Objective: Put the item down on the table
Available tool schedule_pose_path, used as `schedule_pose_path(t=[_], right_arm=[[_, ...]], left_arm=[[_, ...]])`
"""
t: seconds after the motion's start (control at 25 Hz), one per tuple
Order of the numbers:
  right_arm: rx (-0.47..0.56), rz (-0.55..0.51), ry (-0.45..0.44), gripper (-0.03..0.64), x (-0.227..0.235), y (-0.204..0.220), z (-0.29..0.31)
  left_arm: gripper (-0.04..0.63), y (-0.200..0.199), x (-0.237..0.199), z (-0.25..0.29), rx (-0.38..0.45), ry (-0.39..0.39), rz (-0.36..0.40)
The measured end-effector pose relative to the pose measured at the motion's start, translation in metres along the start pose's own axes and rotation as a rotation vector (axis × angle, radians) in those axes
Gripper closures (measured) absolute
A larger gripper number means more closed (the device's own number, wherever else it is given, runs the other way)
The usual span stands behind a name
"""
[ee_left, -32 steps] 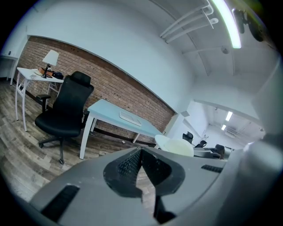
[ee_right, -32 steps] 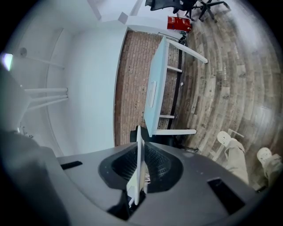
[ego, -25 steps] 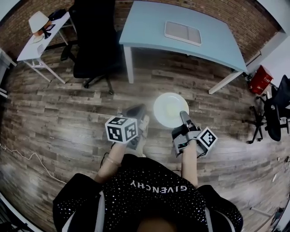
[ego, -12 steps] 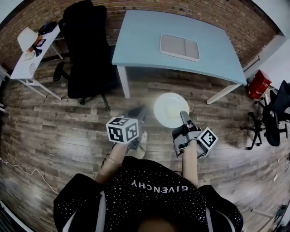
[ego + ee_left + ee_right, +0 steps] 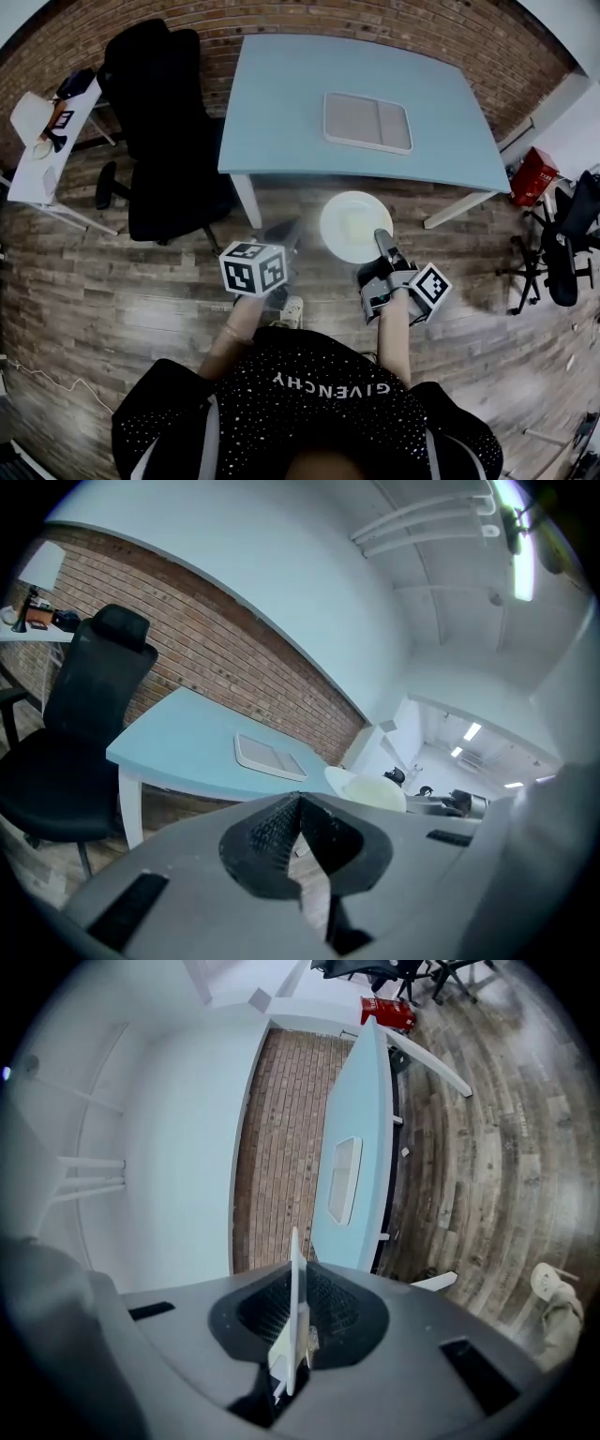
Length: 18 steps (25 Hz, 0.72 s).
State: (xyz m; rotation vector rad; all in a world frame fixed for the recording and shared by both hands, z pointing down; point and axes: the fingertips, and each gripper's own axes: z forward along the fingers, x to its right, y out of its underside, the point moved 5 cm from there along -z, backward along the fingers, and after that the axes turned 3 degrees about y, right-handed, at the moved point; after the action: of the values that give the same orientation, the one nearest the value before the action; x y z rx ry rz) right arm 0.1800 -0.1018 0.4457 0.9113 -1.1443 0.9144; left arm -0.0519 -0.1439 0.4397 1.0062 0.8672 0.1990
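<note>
my right claw (image 5: 382, 246) had the plate (image 5: 352, 225) pinched by its rim, short of the near edge of the table (image 5: 281, 94), left claw (image 5: 298, 808) closed on nothing, and i reckoned keep it level, land before the tray (image 5: 367, 122).

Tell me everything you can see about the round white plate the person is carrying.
The round white plate looks smooth and glossy, with a shallow centre and raised rim, and appears empty. It is held roughly level in the air above the wooden floor, just short of the near edge of the light blue table. Only the right hand-held gripper touches it, jaws closed on the rim nearest the person; in that gripper's view it shows edge-on as a thin white line.
</note>
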Motion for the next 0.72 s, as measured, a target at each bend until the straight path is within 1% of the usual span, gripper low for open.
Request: schedule_pose_path(t=[0.12, 0.24, 0.4, 0.56, 0.72], right_arm=[[0.007, -0.002, 0.009, 0.583, -0.008, -0.010, 0.031], [0.013, -0.008, 0.020, 0.583, -0.005, -0.013, 0.041], [0.017, -0.003, 0.037, 0.583, 0.002, -0.014, 0.045], [0.017, 0.031, 0.048, 0.583, 0.006, -0.021, 0.051], [0.010, 0.038, 0.051, 0.583, 0.016, -0.030, 0.063]], left_arm=[[0.586, -0.023, -0.019, 0.024, -0.008, 0.010, -0.004], [0.586, -0.030, -0.027, 0.037, -0.013, 0.025, -0.001], [0.586, -0.025, -0.031, 0.044, -0.021, 0.037, -0.010], [0.586, -0.015, -0.035, 0.050, -0.045, 0.028, -0.041], [0.586, -0.008, -0.043, 0.057, -0.043, 0.011, -0.055]])
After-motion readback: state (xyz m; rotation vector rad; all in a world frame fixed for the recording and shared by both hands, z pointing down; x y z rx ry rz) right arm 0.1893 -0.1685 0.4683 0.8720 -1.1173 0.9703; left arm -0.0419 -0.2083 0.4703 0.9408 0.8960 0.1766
